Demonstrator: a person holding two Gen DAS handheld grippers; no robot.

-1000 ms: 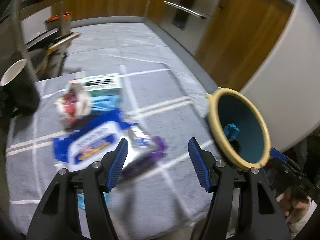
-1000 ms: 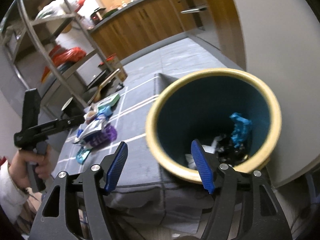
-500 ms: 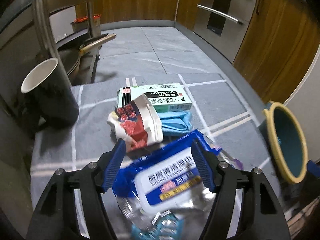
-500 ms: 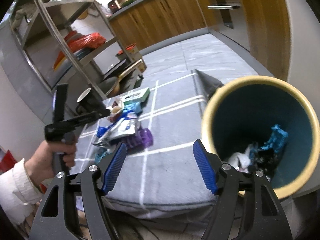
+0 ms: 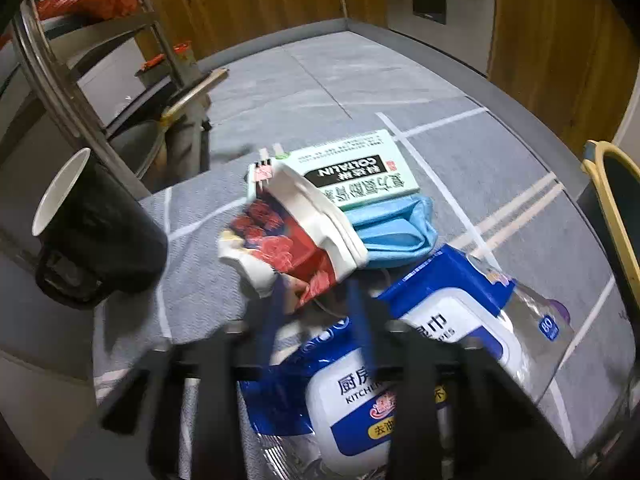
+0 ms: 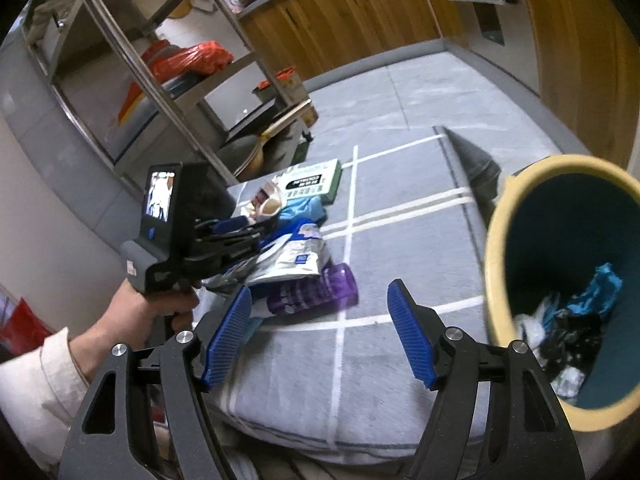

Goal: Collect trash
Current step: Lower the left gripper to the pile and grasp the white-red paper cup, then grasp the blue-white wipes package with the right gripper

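A trash pile lies on the grey checked cloth [image 5: 500, 168]: a red-and-white crumpled wrapper [image 5: 292, 236], a green-white medicine box [image 5: 344, 172], a blue face mask [image 5: 392, 228], a blue wipes pack [image 5: 404, 376] and a purple wrapper [image 6: 312, 288]. My left gripper [image 5: 316, 300] is blurred, its jaws narrowed just in front of the red wrapper, above the wipes pack; nothing shows between the fingers. It also shows in the right wrist view [image 6: 240, 228]. My right gripper [image 6: 320, 336] is open and empty, beside the yellow-rimmed teal bin [image 6: 496, 248], which holds trash.
A black mug [image 5: 96, 232] stands at the left of the cloth. A metal shelf rack [image 6: 160, 80] with pans and red bags stands behind it. Wooden cabinets [image 5: 560, 40] line the far side. The bin's rim shows in the left wrist view [image 5: 604, 184].
My left gripper has moved left and forward over the wipes pack toward the red wrapper, and its jaws have narrowed. My right gripper has swung left, away from the bin's mouth.
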